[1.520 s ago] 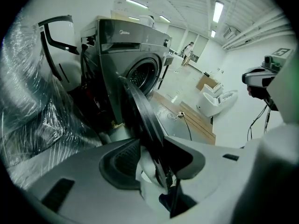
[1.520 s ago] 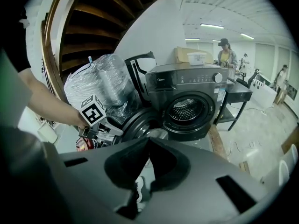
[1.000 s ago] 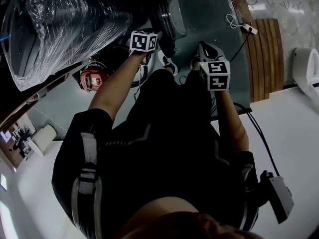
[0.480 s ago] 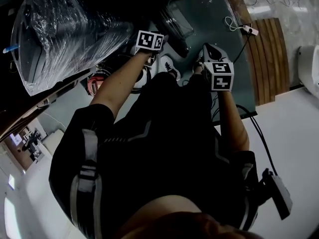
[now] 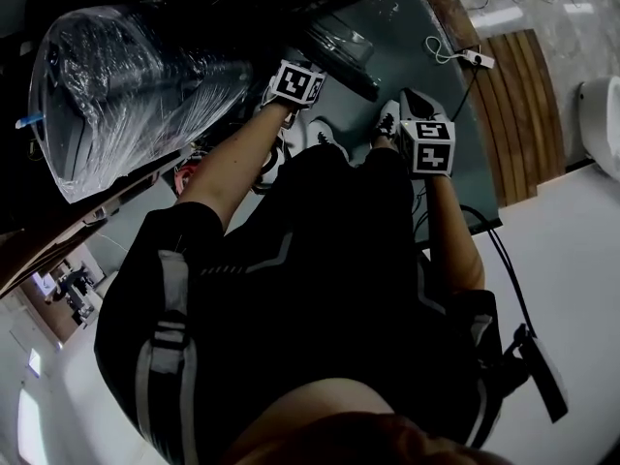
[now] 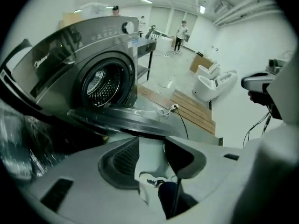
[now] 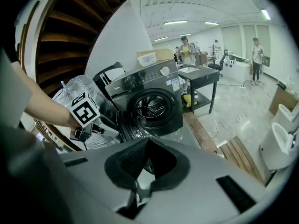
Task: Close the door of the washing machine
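The grey front-loading washing machine stands with its drum exposed. Its round door hangs open, swung out to the left of the drum, and in the head view shows as a dark disc. My left gripper is open with nothing between its jaws. It sits just behind the door's edge, and its marker cube is beside the door ring. The right gripper is shut and empty, held back from the machine and level with the person's knee.
A plastic-wrapped appliance stands to the left of the machine. A wooden slat platform with a power strip lies to the right. White toilets, a black table and people stand farther back. The person's shoes are below.
The left gripper has moved forward toward the machine, and the door now shows more edge-on, nearer the machine. The right gripper has hardly shifted.
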Demonstrator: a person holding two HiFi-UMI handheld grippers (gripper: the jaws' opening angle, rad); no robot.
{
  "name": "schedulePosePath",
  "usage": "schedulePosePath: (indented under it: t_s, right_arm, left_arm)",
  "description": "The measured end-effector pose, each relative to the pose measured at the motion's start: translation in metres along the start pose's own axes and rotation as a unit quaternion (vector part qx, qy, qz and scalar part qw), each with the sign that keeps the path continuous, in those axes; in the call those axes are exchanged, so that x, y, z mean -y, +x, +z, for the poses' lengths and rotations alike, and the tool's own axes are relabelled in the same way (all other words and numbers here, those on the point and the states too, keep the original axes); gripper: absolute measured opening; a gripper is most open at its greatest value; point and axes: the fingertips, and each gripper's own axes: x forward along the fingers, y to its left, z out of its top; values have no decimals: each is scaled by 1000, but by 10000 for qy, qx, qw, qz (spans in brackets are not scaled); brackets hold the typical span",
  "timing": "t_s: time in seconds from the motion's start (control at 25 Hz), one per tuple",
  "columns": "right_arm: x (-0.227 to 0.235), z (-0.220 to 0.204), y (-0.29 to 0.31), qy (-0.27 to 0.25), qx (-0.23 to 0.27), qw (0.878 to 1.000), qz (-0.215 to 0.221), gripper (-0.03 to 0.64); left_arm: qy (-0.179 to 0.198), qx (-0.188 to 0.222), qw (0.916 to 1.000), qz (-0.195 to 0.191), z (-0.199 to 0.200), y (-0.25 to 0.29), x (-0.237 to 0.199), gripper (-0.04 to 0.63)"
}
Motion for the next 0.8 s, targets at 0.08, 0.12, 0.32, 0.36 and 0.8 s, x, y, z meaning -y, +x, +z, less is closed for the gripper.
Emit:
schedulePosePath:
  t_s: [0.08, 0.12, 0.32, 0.36, 0.8]
  right_arm:
    - [10, 4, 0, -29, -1, 10000, 9, 5]
    - [14, 6, 1, -55, -6, 10000, 22, 5]
    - [34, 8, 9, -190, -156, 9996, 98, 5]
    - [37, 8, 12, -220, -194, 9995, 95, 5]
    - [59, 20, 79, -128, -492, 9985, -191, 5]
  left_arm:
    - [264, 5, 9996, 60, 11, -1, 2, 172]
    - [350, 17, 9993, 97, 17, -1, 2, 172]
    - [1479, 45, 9880, 448, 44, -5, -10, 172]
    - [1815, 9, 9820, 518, 49, -5, -13, 172]
    - [4448, -454, 8914, 734, 95, 18, -47, 170]
